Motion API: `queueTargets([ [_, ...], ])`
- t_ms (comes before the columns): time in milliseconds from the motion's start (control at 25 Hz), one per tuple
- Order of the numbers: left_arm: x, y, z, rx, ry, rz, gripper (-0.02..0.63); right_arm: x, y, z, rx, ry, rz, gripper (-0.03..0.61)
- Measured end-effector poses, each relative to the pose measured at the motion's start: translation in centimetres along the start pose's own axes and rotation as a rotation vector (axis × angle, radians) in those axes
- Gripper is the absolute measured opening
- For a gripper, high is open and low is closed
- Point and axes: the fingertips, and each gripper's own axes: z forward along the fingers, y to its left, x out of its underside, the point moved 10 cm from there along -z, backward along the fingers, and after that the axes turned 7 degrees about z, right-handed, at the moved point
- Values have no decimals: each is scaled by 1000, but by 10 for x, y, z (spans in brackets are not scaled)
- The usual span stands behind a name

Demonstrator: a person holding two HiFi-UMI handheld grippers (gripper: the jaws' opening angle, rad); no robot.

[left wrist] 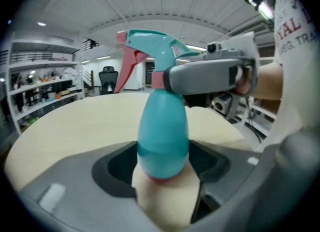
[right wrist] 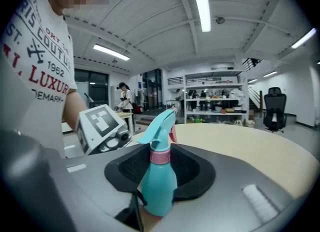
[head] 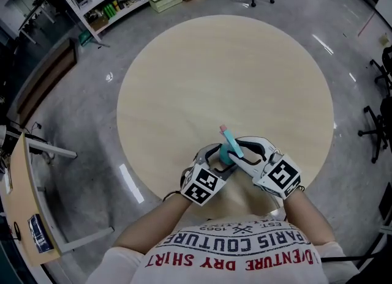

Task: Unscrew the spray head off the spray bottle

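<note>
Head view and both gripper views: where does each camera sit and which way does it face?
Head view: on the person's head, facing steeply down at the table; forearms, shirt, left hand-held gripper, right hand-held gripper.
Left gripper view: on that gripper, looking along its jaws at the spray bottle between them; arm at right.
Right gripper view: on that gripper, facing the spray bottle, shirt and arm.
Shared: all show the spray bottle; each gripper view shows the other gripper.

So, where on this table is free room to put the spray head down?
The round table is bare across its middle, far rim and both sides. Only the near edge is crowded, where the left tool and right tool hold the spray bottle.
</note>
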Motion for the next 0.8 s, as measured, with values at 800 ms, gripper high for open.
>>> queueTargets([
  [800, -4, 29, 8, 409, -37, 282, 318, -14, -37, -6, -443, -9, 23, 128],
])
